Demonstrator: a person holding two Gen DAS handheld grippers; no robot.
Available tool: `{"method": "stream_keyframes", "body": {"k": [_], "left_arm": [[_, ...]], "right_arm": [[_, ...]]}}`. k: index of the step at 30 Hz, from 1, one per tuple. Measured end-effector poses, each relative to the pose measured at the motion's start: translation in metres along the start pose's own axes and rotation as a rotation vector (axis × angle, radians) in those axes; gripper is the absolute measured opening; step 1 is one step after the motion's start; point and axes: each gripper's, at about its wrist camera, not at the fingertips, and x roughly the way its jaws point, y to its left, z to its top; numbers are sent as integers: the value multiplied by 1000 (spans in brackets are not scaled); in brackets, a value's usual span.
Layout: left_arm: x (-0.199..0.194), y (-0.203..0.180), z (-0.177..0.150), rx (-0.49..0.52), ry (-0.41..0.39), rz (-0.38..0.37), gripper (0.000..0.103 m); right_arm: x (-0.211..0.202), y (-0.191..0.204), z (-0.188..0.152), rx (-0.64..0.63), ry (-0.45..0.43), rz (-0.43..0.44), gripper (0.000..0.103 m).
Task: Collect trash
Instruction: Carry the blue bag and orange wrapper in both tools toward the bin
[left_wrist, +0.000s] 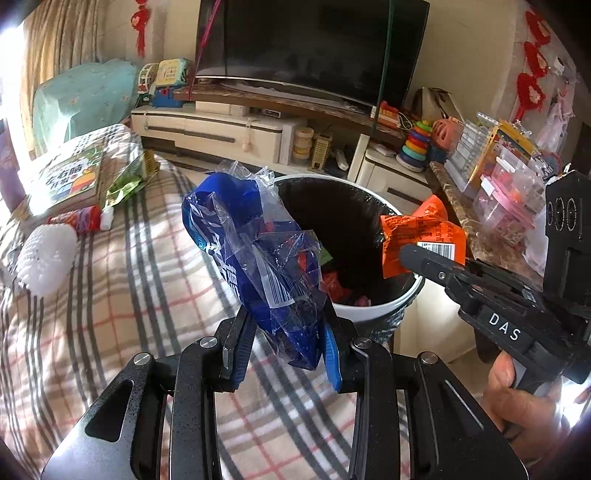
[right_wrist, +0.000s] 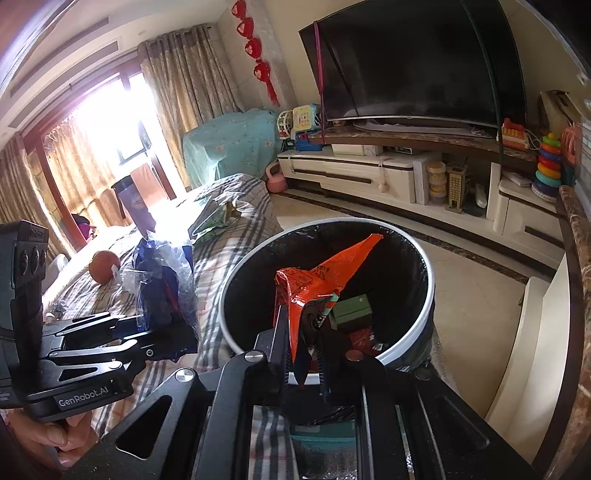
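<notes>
Gripping a blue wrapper (left_wrist: 258, 251) in the left gripper (left_wrist: 288, 343), just short of the bin (left_wrist: 388, 310); pinching an orange wrapper (right_wrist: 317, 284) in the right gripper (right_wrist: 303, 350), above the bin's mouth.

My right gripper (right_wrist: 306, 328) is clamped on an orange wrapper (right_wrist: 325, 277), its pointed end sticking up over the open trash bin (right_wrist: 236, 280). The bin has a white rim and a black liner, with a green box (right_wrist: 352, 308) and some red scraps lying inside. To the side my left gripper (right_wrist: 162, 328) pinches a crumpled blue plastic bag (right_wrist: 164, 284) above the plaid blanket (right_wrist: 221, 254), just beside the bin's rim. An orange ball (right_wrist: 104, 266) rests farther back on the blanket.
</notes>
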Motion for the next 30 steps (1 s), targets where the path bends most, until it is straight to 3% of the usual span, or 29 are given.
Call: {"method": "stream_keyframes", "body": {"k": [30], "left_arm": [[39,-10,42,51,97,-48,31]], "right_arm": [[30,-21,33,1,110,-7,12]]}}
